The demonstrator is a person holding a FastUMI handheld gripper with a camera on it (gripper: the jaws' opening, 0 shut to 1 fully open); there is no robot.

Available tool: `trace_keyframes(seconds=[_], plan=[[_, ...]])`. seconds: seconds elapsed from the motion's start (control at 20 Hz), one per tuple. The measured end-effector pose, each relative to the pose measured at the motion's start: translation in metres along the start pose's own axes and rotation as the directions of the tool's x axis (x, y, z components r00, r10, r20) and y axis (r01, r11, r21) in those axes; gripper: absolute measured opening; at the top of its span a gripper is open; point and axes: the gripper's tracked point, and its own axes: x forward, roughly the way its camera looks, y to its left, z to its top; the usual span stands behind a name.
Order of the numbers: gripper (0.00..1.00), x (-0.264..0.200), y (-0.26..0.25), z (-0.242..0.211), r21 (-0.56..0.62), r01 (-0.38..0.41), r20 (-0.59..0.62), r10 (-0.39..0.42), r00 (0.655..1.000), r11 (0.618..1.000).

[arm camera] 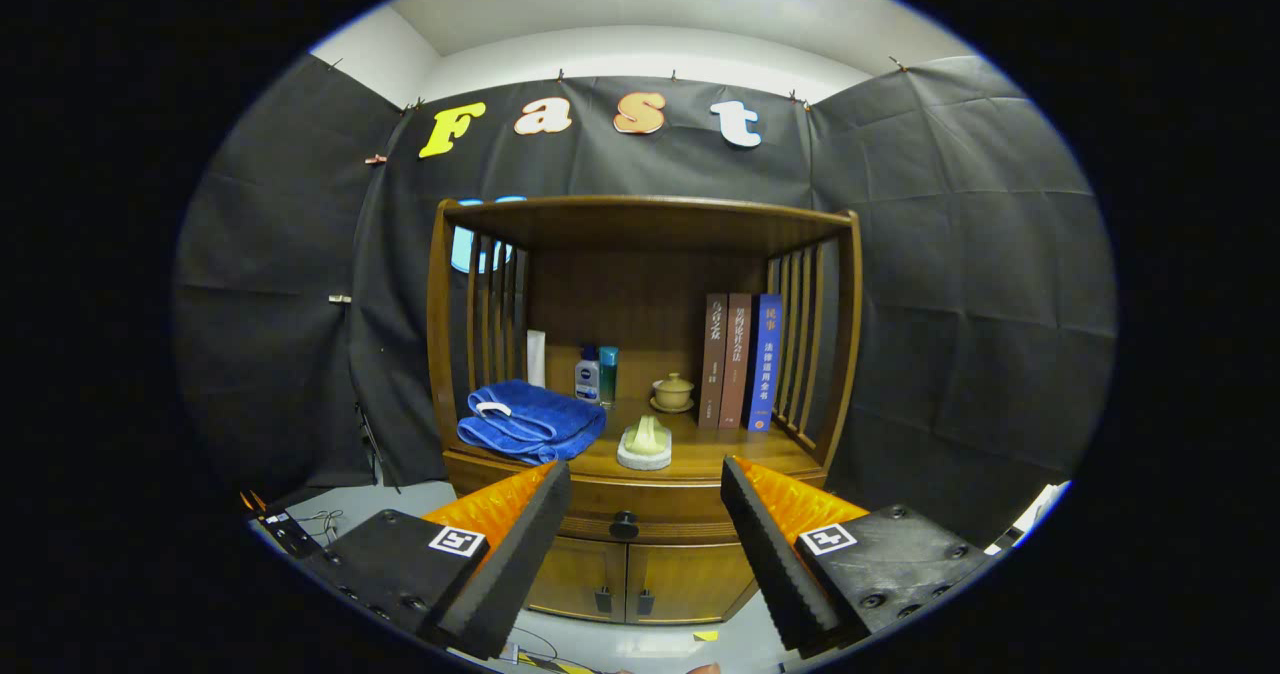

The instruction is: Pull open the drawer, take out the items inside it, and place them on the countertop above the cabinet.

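A wooden cabinet stands ahead against the booth wall. Its drawer (650, 516) is closed, with a dark round knob (624, 525) in the middle of its front. My gripper (646, 479) is open and holds nothing; the knob lies beyond and between the two fingers, some way off. The countertop (700, 446) above the drawer carries a folded blue towel (532, 421) on the left and a small pale dish with a soap-like lump (645, 445) in the middle. What is inside the drawer is hidden.
At the back of the countertop stand a white tube (536, 357), two small bottles (596, 374), a lidded cup (672, 392) and three upright books (741, 360). A shelf roof with slatted sides encloses the countertop. Two cabinet doors (625, 581) sit below the drawer. Cables lie on the floor.
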Motion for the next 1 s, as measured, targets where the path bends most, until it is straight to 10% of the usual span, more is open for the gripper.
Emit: trace_keyframes(seconds=[1.0], plan=[[0.98, -0.042, 0.005, 0.033, 0.066, -0.024, 0.027, 0.023, 0.999, 0.997]])
